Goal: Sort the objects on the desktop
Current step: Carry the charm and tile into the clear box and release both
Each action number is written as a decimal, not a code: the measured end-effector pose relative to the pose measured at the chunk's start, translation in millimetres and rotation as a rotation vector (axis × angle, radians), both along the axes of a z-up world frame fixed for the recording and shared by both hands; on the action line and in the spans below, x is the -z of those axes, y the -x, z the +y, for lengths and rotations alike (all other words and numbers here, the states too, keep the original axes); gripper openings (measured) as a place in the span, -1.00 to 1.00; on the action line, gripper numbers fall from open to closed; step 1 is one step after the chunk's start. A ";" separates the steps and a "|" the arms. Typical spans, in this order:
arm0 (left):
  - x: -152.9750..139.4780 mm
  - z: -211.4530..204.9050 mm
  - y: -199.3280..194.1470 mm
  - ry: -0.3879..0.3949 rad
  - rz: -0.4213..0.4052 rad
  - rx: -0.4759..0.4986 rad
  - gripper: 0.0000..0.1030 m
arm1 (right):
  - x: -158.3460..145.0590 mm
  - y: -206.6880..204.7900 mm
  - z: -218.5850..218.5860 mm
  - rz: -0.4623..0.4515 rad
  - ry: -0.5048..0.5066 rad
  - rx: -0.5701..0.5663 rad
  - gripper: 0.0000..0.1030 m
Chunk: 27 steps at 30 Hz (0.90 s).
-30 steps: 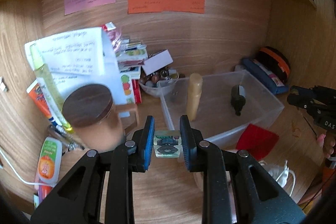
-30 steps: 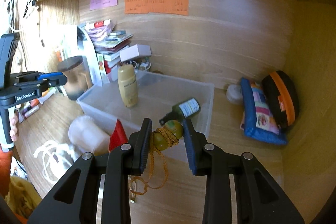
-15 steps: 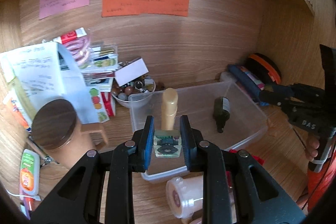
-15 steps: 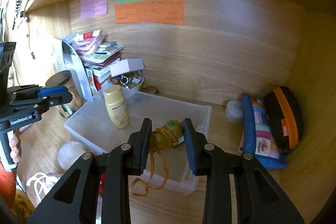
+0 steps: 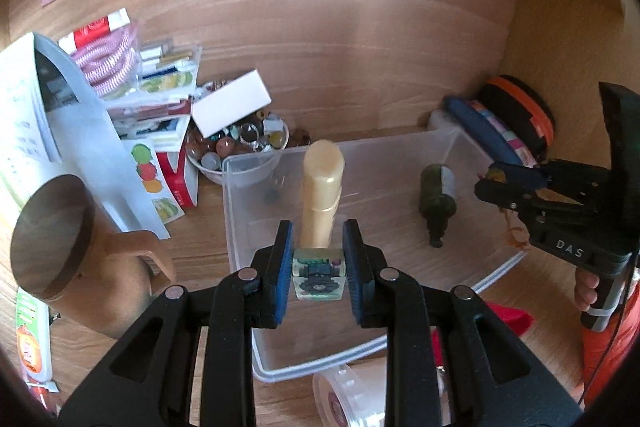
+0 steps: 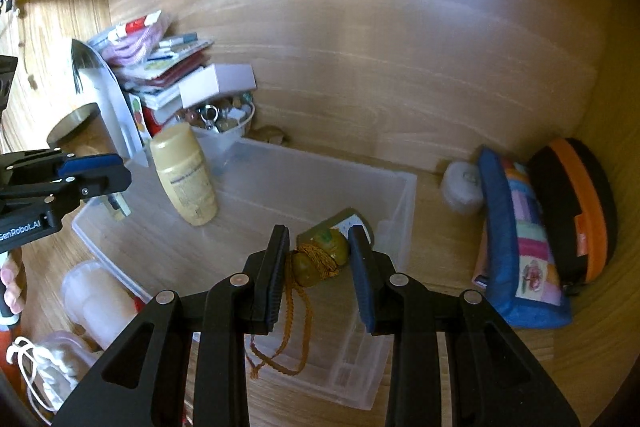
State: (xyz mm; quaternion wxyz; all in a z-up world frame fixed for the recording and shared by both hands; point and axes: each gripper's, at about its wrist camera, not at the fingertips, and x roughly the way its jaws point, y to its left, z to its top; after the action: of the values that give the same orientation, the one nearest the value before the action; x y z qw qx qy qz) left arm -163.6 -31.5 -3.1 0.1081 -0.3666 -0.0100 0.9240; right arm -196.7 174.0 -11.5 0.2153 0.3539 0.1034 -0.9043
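My left gripper (image 5: 318, 261) is shut on a small clear block with a dark gear shape inside (image 5: 319, 273), held over the near part of the clear plastic bin (image 5: 240, 227). My right gripper (image 6: 320, 251) is shut on a green-yellow stone charm with an orange cord (image 6: 320, 259), held over the bin's right end (image 6: 404, 195). Inside the bin stand a tan bottle (image 5: 322, 187) and lies a dark green bottle (image 5: 436, 195). The right gripper also shows in the left wrist view (image 5: 504, 183), and the left gripper in the right wrist view (image 6: 100, 175).
A brown mug with a lid (image 5: 56, 239), papers and boxes (image 5: 132, 99) and a bowl of trinkets (image 5: 240, 143) stand left of the bin. A blue pouch (image 6: 516, 239) and a black-orange case (image 6: 576, 203) lie right. A white jar (image 5: 352, 395) lies in front.
Both grippers have moved forward, toward the bin, and now hold their objects above it. The bin and bottles look larger and closer in both views.
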 end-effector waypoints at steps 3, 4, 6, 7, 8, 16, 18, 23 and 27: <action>6.8 -0.5 4.1 -0.005 -0.016 -0.003 -0.54 | 7.5 2.5 -0.5 -0.002 -0.018 0.000 -0.46; 8.2 -0.5 4.9 -0.006 -0.019 -0.003 -0.54 | 9.2 2.2 -0.1 0.013 -0.023 0.006 -0.46; 10.1 0.6 6.0 -0.003 -0.023 -0.005 -0.54 | 11.5 3.0 0.3 0.012 -0.026 0.001 -0.46; 11.6 1.5 6.8 0.003 -0.027 -0.003 -0.54 | 13.2 3.5 0.2 0.007 -0.025 -0.003 -0.46; 13.5 2.5 8.0 0.010 -0.033 -0.002 -0.54 | 14.2 3.4 0.0 0.004 -0.026 -0.006 -0.46; 18.7 5.8 11.5 0.023 -0.055 0.006 -0.54 | 25.3 0.9 -13.0 -0.034 -0.053 -0.050 -0.46; 20.1 6.0 12.1 0.024 -0.059 0.008 -0.54 | 28.5 0.9 -15.6 -0.041 -0.063 -0.055 -0.46; 20.9 6.0 12.2 0.028 -0.065 0.001 -0.54 | 29.1 -0.7 -15.2 -0.029 -0.058 -0.037 -0.46; 19.5 6.5 11.2 0.016 -0.066 0.013 -0.52 | 27.9 -1.6 -15.3 -0.023 -0.067 -0.036 -0.28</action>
State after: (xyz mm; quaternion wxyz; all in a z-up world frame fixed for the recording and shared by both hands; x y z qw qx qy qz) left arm -174.8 -25.1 -22.7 0.1109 -0.3976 -0.0035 0.9108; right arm -195.1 158.6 -39.4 0.2206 0.3694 0.1372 -0.8922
